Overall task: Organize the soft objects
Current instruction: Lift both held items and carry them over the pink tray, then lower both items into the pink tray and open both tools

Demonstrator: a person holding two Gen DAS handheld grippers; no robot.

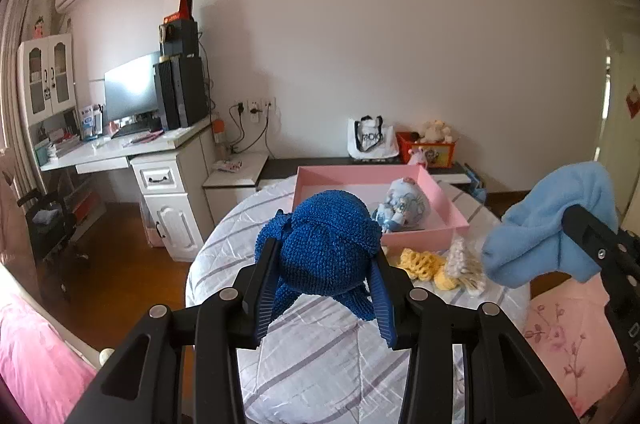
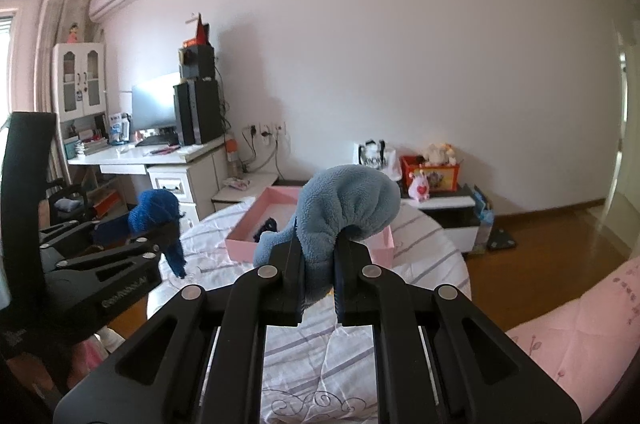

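My left gripper is shut on a dark blue knitted soft item and holds it above the striped quilt, in front of the pink box. A pale blue plush doll lies inside the box. My right gripper is shut on a light blue fleece cloth, held above the quilt near the pink box. The fleece cloth and right gripper also show at the right of the left wrist view. The dark blue item shows at the left of the right wrist view.
A yellow crocheted piece and a cream knitted piece lie on the quilt beside the box. A white desk with a monitor stands left. A low cabinet holds a bag and a red toy bin. A pink bedspread lies right.
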